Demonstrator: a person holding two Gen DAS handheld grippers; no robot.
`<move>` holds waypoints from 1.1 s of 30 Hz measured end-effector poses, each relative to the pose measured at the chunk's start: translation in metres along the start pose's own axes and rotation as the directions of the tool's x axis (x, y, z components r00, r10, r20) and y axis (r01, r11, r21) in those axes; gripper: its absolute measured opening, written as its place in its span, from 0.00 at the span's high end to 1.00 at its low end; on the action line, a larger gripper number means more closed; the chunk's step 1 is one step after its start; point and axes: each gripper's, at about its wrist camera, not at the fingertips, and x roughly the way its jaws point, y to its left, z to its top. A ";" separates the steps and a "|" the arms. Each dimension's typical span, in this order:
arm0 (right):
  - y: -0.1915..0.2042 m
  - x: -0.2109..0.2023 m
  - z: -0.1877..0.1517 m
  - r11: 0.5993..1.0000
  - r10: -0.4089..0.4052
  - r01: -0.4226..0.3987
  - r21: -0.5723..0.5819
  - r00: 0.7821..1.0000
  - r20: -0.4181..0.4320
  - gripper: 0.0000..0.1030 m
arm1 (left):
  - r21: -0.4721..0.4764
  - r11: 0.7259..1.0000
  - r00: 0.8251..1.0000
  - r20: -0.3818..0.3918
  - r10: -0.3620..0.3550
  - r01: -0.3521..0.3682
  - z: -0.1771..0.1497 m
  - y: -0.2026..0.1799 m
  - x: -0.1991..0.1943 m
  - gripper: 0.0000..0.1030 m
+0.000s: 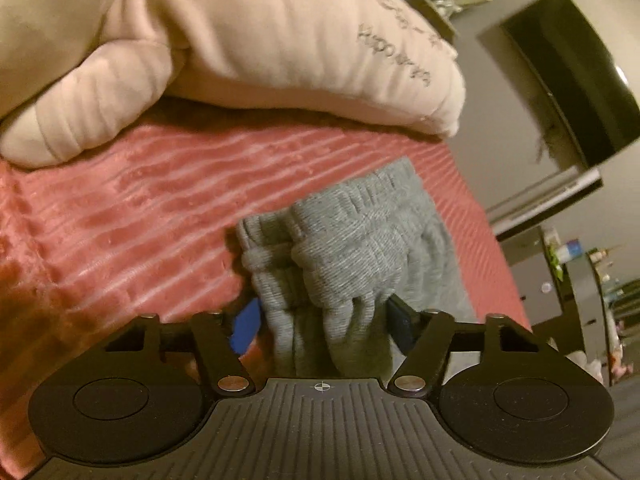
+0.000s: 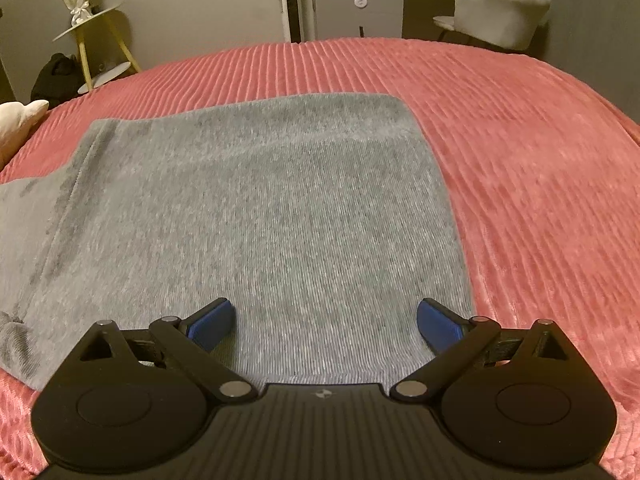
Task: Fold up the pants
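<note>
Grey knit pants lie flat on a pink ribbed bedspread, folded into a broad panel. My right gripper is open just above the near edge of the panel, its blue pads spread wide and empty. In the left wrist view the bunched elastic waistband of the pants sits between the jaws of my left gripper, which are closed in on the gathered cloth; the blue pad shows on the left side.
A large cream pillow with grey lettering lies on the bed beyond the waistband. A dark TV hangs on the wall. A yellow side table, a grey cabinet and a light armchair stand past the bed.
</note>
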 end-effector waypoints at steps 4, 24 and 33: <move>-0.001 0.002 0.001 1.000 -0.003 0.003 0.006 1.000 0.009 0.04 | 0.006 0.997 0.996 0.021 -0.081 0.081 -0.007 0.017 -0.009 0.50; 0.000 0.003 0.002 1.000 -0.011 0.010 0.007 1.000 0.020 0.04 | 0.247 0.969 0.990 0.133 -0.042 0.008 -0.006 -0.058 -0.039 0.60; -0.010 -0.002 0.004 0.995 0.040 -0.043 0.091 0.998 0.042 0.04 | 0.558 0.829 0.955 0.219 -0.198 0.044 -0.050 -0.146 -0.094 0.62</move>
